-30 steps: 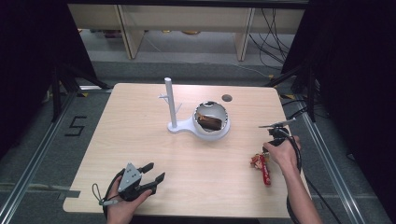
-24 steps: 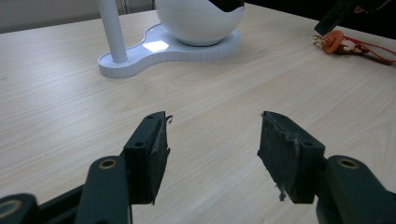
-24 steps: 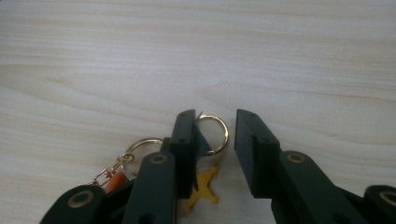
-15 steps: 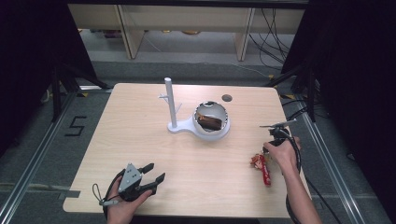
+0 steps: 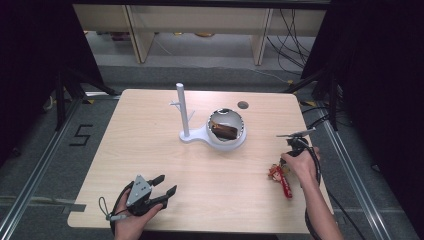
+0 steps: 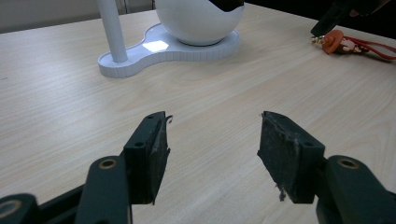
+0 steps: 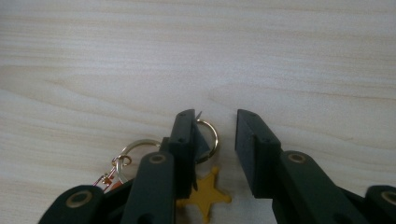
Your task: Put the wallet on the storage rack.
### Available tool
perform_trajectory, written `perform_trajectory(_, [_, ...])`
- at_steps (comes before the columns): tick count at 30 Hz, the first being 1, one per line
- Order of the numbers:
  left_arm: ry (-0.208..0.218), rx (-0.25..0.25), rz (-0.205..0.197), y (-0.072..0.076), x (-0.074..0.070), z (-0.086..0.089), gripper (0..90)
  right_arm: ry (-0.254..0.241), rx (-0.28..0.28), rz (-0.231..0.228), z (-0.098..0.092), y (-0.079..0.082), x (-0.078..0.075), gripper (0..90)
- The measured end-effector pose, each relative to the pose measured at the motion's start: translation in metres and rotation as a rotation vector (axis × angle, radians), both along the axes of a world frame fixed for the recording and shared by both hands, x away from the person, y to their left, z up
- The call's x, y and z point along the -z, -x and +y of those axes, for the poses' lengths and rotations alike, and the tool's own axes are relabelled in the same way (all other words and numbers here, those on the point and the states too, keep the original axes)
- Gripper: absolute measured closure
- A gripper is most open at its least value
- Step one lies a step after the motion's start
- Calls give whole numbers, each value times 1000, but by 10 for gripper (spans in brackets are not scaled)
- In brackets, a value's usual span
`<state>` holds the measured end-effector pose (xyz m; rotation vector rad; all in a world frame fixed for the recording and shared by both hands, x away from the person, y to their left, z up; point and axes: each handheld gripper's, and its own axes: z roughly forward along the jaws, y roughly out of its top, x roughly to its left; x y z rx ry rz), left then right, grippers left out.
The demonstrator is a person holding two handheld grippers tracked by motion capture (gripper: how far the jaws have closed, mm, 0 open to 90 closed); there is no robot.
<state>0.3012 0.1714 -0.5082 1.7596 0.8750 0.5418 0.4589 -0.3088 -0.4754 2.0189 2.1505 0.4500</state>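
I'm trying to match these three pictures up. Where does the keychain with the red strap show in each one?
High view: the keychain lies near the table's right edge, under the right tongs.
Left gripper view: far top right, orange charm and red strap.
Right gripper view: bottom centre, gold rings and a yellow star below the open tongs.
Shared landmark: the pale wood table.

High view down over the table; tong cameras low, close, sharing its wood surface.
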Motion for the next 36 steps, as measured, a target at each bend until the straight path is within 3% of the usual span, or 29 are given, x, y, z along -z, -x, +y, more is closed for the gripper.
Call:
perform_trajectory(1, [5,-1,0,0,0,0,414,-26,86,-8,7,1,1,697])
perform_trajectory(2, [5,-1,0,0,0,0,415,-4,49,-5,5,0,0,703])
perform_trajectory(7, [0,-4,-3,0,-1,1,414,18,33,-7,8,0,0,719])
perform_trajectory(8, [-1,-5,-1,1,-1,1,415,27,9,-4,8,1,-2,731])
perform_trajectory(10, [0,-5,-1,1,-1,1,414,7,34,-12,10,2,-2,731])
perform_trajectory(12, [2,-5,-1,0,0,1,414,21,45,-9,11,2,-3,731])
perform_trajectory(13, [2,-4,-1,0,0,1,415,16,24,-14,10,4,-7,731])
perform_trajectory(16, [3,1,0,0,0,0,414,-3,53,-15,13,6,-13,726])
perform_trajectory(18, [-3,1,1,1,0,0,415,3,34,-11,11,7,-15,709])
perform_trajectory(20, [-3,2,-3,1,-1,0,415,-23,45,0,11,6,-13,690])
perform_trajectory(25, [-2,-2,-3,1,-1,1,414,-23,55,10,13,7,-9,671])
perform_trajectory(26, [0,-1,0,0,0,1,415,-31,84,7,16,7,-7,659])
perform_trajectory(27, [0,-1,0,0,0,0,415,-27,68,4,15,6,-6,655])
perform_trajectory(29, [-4,1,-1,0,0,1,414,-24,91,23,16,6,-5,655])
perform_trajectory(30, [-4,3,-4,1,-1,1,414,-13,64,41,14,6,-3,643])
perform_trajectory(34, [-3,-4,-1,1,-1,1,414,1,79,40,17,7,-2,643])
perform_trajectory(35, [-2,-1,-3,1,-1,1,415,14,56,38,17,6,-2,644])
perform_trajectory(36, [5,3,-7,0,0,1,415,23,82,26,20,6,-1,647])
